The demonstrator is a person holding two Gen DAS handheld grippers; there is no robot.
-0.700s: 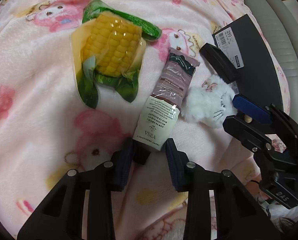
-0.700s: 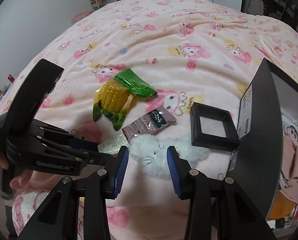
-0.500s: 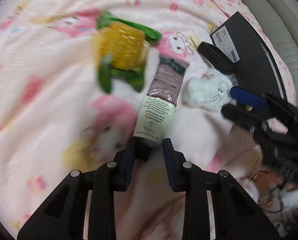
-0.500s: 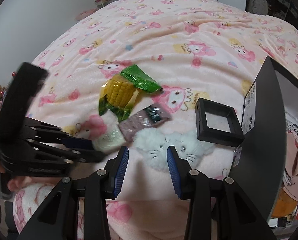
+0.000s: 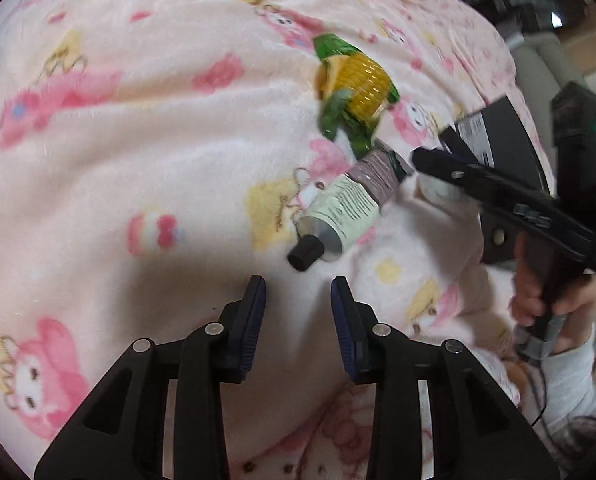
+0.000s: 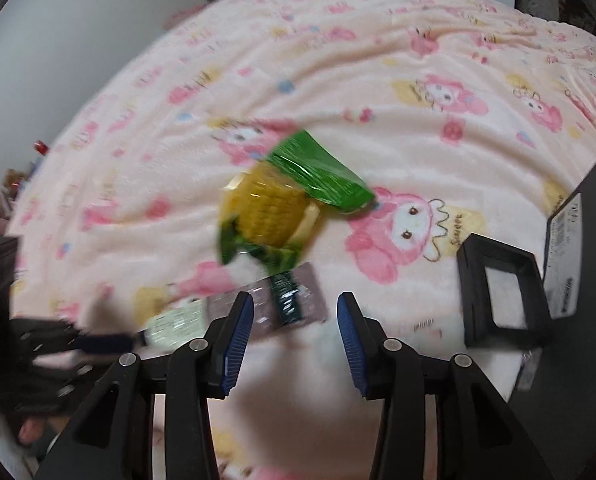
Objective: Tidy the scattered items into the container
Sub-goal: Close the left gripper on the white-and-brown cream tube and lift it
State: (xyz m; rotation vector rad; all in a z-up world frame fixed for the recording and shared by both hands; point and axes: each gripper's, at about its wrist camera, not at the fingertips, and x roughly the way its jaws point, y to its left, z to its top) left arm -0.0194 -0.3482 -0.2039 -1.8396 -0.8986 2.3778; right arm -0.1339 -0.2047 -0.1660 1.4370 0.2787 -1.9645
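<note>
Tube lies free on the bed, just ahead of the left gripper, which has backed off open-jawed. Right gripper, also open and empty, has dropped onto the white plush; nothing is in the black box yet.

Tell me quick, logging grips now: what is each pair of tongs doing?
Left tongs: open, empty, just short of the cream tube.
Right tongs: open, holding nothing.

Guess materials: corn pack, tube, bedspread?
Corn pack: glossy clear and green plastic film, judging by the glare streaks. Tube: probably soft laminate or plastic, matte printed body, black hard-looking cap. Bedspread: plush fleece-like fabric, fuzzy nap and soft creases.
</note>
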